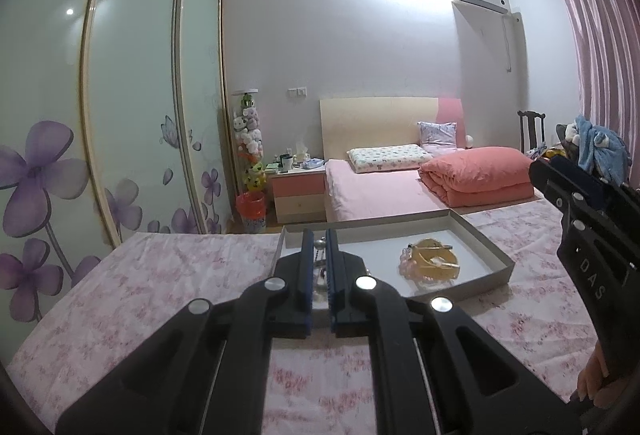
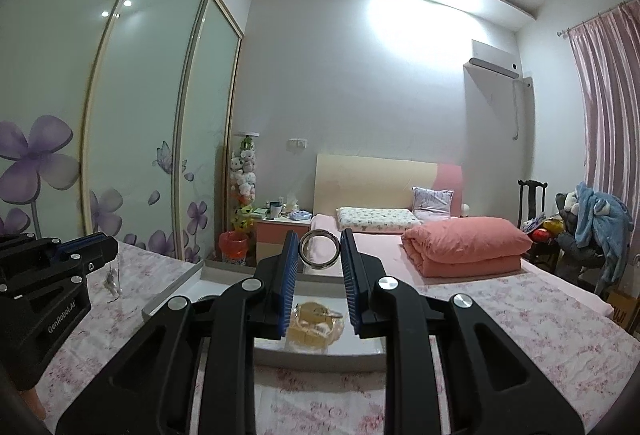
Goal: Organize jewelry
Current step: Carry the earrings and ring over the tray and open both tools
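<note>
The left claw (image 1: 319, 239) is nearly closed, its blue pads (image 1: 307, 263) pinching a thin beaded chain (image 1: 319, 261) topped by a small silver ball (image 1: 319, 244). In the right wrist view that chain with its dangling pendant (image 2: 113, 281) hangs from the left claw's tip (image 2: 105, 249), clear of the surface, at the left of the scene and just beside the near left corner of the tray.

The right claw (image 2: 320, 255) is partly open and holds a silver bangle (image 2: 320, 249) between its ridged blue pads (image 2: 289, 275) — the ring stands upright, facing the camera, with each pad touching one side of it. It hovers above the tray.

The shallow white cardboard tray (image 1: 486, 247) lies on a surface covered with a pink floral cloth (image 1: 172, 275); whether that surface is a worktop or a bed I cannot tell. Inside the tray, toward its right half, sits a small heap of jewelry — a yellowish amber-like piece (image 1: 434, 261) with a pale pink beaded bracelet (image 1: 405, 260) touching its left edge and a thin dark hairpin-like item (image 1: 430, 246) across the top. The same heap (image 2: 316, 323) shows between the right claw's fingers in its own view.

Farther off stand a bed (image 1: 372, 191) with a folded coral quilt (image 1: 478, 175), a pink nightstand (image 1: 298, 195) and a wardrobe with purple-flower sliding doors (image 1: 132, 107).
</note>
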